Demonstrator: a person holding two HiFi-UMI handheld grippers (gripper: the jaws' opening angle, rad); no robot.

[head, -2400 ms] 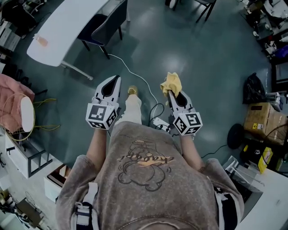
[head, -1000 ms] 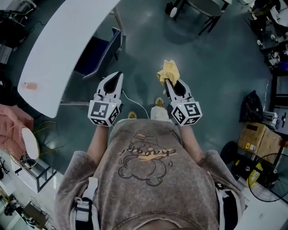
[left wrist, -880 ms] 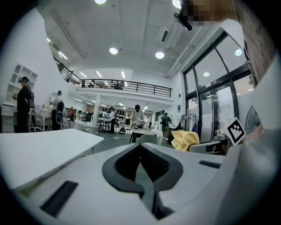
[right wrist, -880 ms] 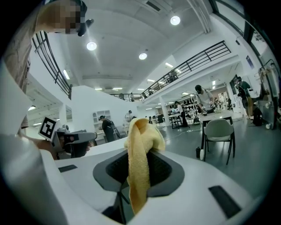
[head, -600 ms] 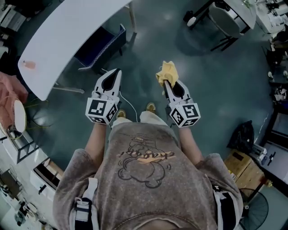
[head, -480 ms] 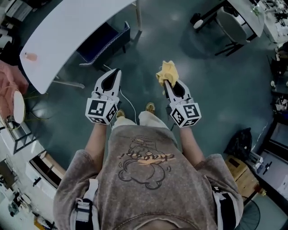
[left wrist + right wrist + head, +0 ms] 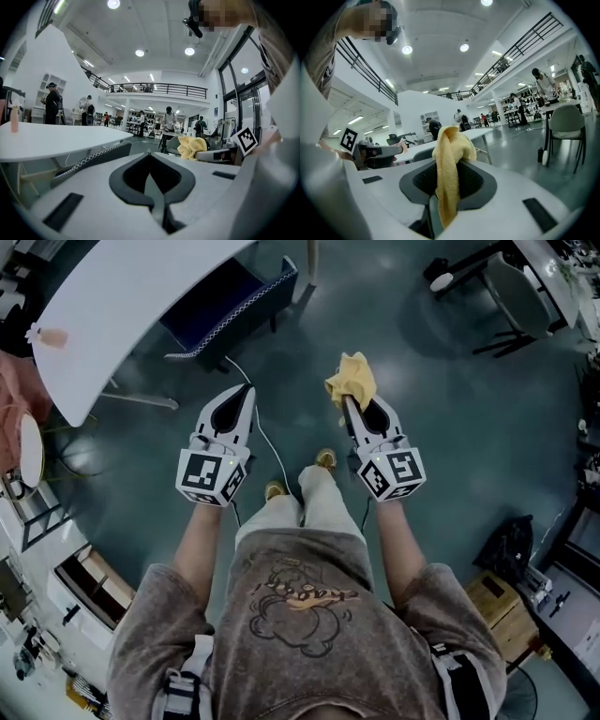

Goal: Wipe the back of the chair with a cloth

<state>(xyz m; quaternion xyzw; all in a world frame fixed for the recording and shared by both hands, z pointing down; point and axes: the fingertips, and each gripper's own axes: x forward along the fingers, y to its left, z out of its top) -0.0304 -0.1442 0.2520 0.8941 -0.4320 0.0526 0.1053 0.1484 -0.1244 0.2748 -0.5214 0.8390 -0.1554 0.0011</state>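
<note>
So, I've walked closer: chair (image 7: 232, 298) now upper centre-left in head view, still apart from my R gripper (image 7: 348, 404), which pinches the yellow cloth (image 7: 351, 381); L gripper (image 7: 246, 392) closed, empty, so wiping not begun yet.

Yellow terry cloth (image 7: 352, 382), rough nap. Smooth matt white plastic: right hand-held gripper (image 7: 346, 403), left hand-held gripper (image 7: 248, 390). Glossy floor (image 7: 450, 427). Smooth white bench (image 7: 122, 296) top.

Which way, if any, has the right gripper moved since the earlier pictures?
Yes. The right gripper, shut on the yellow cloth, has come nearer the blue chair under the white table.
</note>
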